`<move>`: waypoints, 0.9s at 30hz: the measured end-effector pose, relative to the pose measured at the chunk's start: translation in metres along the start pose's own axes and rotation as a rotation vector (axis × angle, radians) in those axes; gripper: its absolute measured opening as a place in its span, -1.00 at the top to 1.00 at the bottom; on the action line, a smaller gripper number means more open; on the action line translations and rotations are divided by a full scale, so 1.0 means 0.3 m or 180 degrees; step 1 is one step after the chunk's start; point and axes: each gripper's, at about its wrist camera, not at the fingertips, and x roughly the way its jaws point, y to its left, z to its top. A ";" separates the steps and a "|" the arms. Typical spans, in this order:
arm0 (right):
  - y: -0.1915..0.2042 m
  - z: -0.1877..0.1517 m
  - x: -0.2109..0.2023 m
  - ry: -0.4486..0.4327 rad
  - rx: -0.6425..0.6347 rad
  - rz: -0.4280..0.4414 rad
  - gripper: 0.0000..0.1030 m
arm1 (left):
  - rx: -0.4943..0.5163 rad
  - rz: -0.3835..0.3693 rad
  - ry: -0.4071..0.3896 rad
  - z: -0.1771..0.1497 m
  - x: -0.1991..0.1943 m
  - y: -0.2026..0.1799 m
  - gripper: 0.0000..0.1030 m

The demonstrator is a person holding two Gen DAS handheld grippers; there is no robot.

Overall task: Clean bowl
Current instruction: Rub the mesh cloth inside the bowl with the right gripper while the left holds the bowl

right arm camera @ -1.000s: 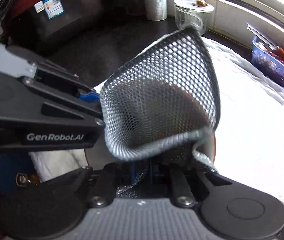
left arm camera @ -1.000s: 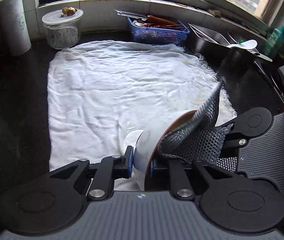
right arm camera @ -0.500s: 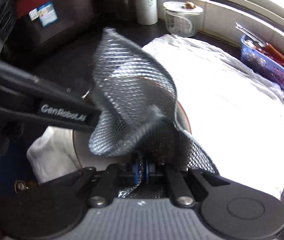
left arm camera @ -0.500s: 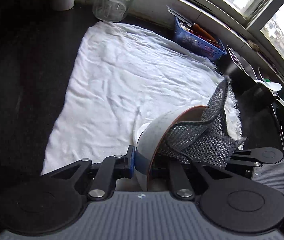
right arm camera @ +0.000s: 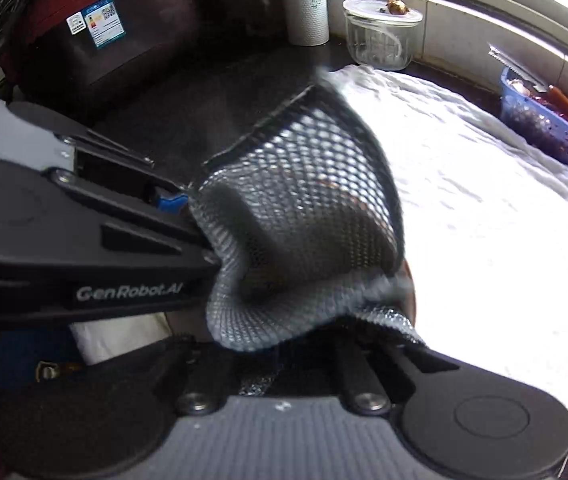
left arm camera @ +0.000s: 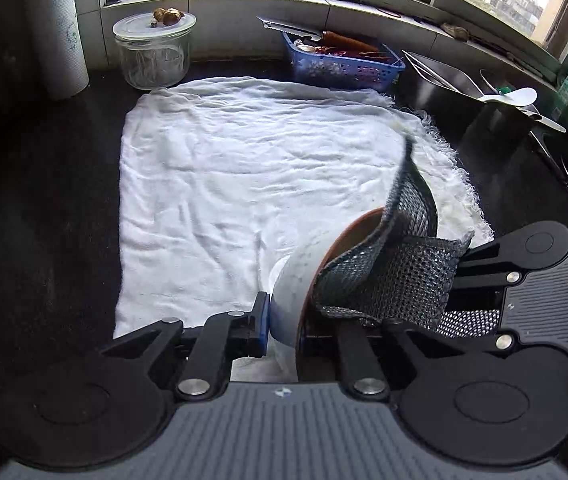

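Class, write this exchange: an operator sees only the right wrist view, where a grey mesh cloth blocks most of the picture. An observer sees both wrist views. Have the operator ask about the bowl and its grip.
Operator: The mesh cloth fills my picture. Does the left gripper have the bowl?
Observer: Yes. Its jaws clamp the rim of the bowl, one on the white outer wall and one on the brown inside.
Operator: Where does the cloth sit on the bowl?
Observer: It is pushed into the bowl's mouth, with one flap standing above the rim. The right gripper holds its lower edge.
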 end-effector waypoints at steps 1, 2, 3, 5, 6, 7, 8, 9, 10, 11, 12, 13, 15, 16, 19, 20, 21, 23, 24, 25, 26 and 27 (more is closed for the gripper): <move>-0.002 -0.001 -0.005 -0.0017 -0.0033 -0.0058 0.93 | 0.0064 -0.0014 -0.0018 0.004 0.002 -0.002 0.76; -0.004 -0.002 -0.011 -0.0033 -0.0066 -0.0116 0.93 | 0.0115 -0.0015 -0.0035 0.009 0.003 -0.004 0.77; -0.005 -0.002 -0.016 -0.0050 -0.0099 -0.0174 0.93 | 0.0151 0.0002 -0.0051 0.015 0.004 -0.007 0.77; 0.003 -0.003 -0.020 -0.0080 -0.0219 -0.0297 0.93 | 0.0234 0.0022 -0.0067 0.025 0.008 -0.016 0.78; 0.017 -0.004 -0.017 -0.0093 -0.0327 -0.0364 0.93 | 0.0174 -0.0009 -0.0054 0.031 0.010 -0.008 0.78; 0.031 -0.004 -0.014 -0.0106 -0.0434 -0.0431 0.93 | 0.0097 -0.0065 -0.0024 0.041 0.014 0.004 0.77; 0.038 -0.010 -0.014 -0.0115 -0.0522 -0.0473 0.93 | 0.0013 -0.0121 0.0003 0.051 0.019 0.019 0.77; 0.042 -0.021 -0.015 -0.0142 -0.0628 -0.0547 0.93 | -0.0080 -0.0176 0.0027 0.062 0.025 0.037 0.77; 0.051 -0.030 -0.014 -0.0158 -0.0715 -0.0598 0.93 | -0.0117 -0.0210 0.0035 0.071 0.031 0.047 0.77; 0.048 -0.030 -0.010 -0.0154 -0.0672 -0.0547 0.93 | -0.0085 -0.0217 0.0021 0.078 0.037 0.048 0.78; 0.040 -0.028 -0.004 -0.0145 -0.0588 -0.0465 0.92 | -0.0056 -0.0218 -0.0002 0.084 0.041 0.046 0.78; 0.031 -0.027 0.001 -0.0135 -0.0503 -0.0383 0.92 | -0.0008 -0.0201 -0.0020 0.088 0.044 0.038 0.77; 0.012 -0.016 0.000 -0.0115 -0.0332 -0.0291 0.92 | 0.0099 -0.0149 -0.0006 0.089 0.048 0.022 0.77; 0.003 -0.015 -0.003 -0.0120 -0.0244 -0.0258 0.93 | 0.0051 -0.0149 0.0013 0.085 0.049 0.024 0.76; -0.026 -0.019 -0.011 -0.0154 0.0027 -0.0168 0.94 | -0.0034 -0.0119 0.0075 0.038 0.047 0.023 0.70; -0.035 -0.021 -0.013 -0.0166 0.0117 -0.0138 0.94 | -0.0092 -0.0127 0.0103 0.022 0.045 0.023 0.68; -0.044 -0.022 -0.016 -0.0177 0.0207 -0.0108 0.94 | -0.0164 -0.0121 0.0119 0.007 0.043 0.025 0.68; -0.063 -0.025 -0.021 -0.0199 0.0387 -0.0048 0.94 | -0.0342 -0.0152 0.0118 -0.012 0.041 0.039 0.68; -0.070 -0.025 -0.022 -0.0210 0.0459 -0.0018 0.94 | -0.0384 -0.0163 0.0115 -0.017 0.041 0.044 0.68; -0.071 -0.024 -0.021 -0.0215 0.0503 0.0006 0.94 | -0.0304 -0.0149 0.0113 -0.015 0.041 0.040 0.68; -0.068 -0.021 -0.019 -0.0209 0.0498 0.0017 0.94 | -0.0146 -0.0133 0.0115 -0.010 0.041 0.031 0.68; -0.064 -0.016 -0.015 -0.0184 0.0435 0.0016 0.94 | 0.0134 -0.0080 0.0103 -0.005 0.040 0.012 0.70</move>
